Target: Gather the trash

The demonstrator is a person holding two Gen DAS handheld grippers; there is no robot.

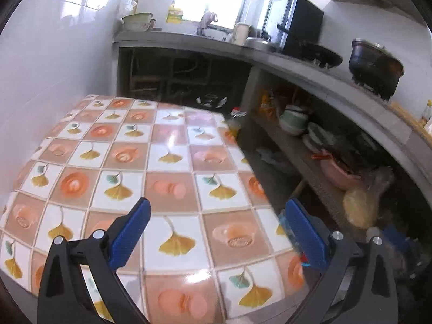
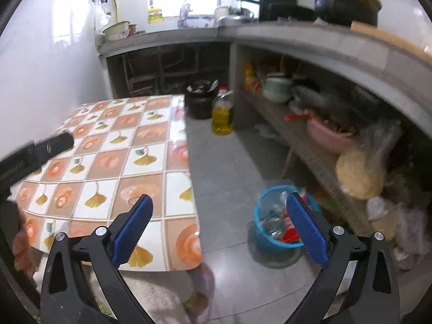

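- Left gripper (image 1: 217, 229) spread wide, empty, over tiled table (image 1: 167, 162).
- Right gripper (image 2: 220, 228) spread wide, empty.
- Trash in blue basket (image 2: 260, 239) on floor (4 o'clock of table), below concrete counter (image 2: 310, 40).

1. Bare top of checked ginkgo-print table (image 2: 113, 162): free to cross.
2. Grey tiled floor (image 2: 229, 167) open beside table, blocked by round blue plastic basket (image 2: 260, 232) (holding litter), yellow oil bottle (image 2: 222, 117), black bin (image 2: 199, 102).
3. Crowded grey concrete shelf (image 2: 291, 132) closes the right.
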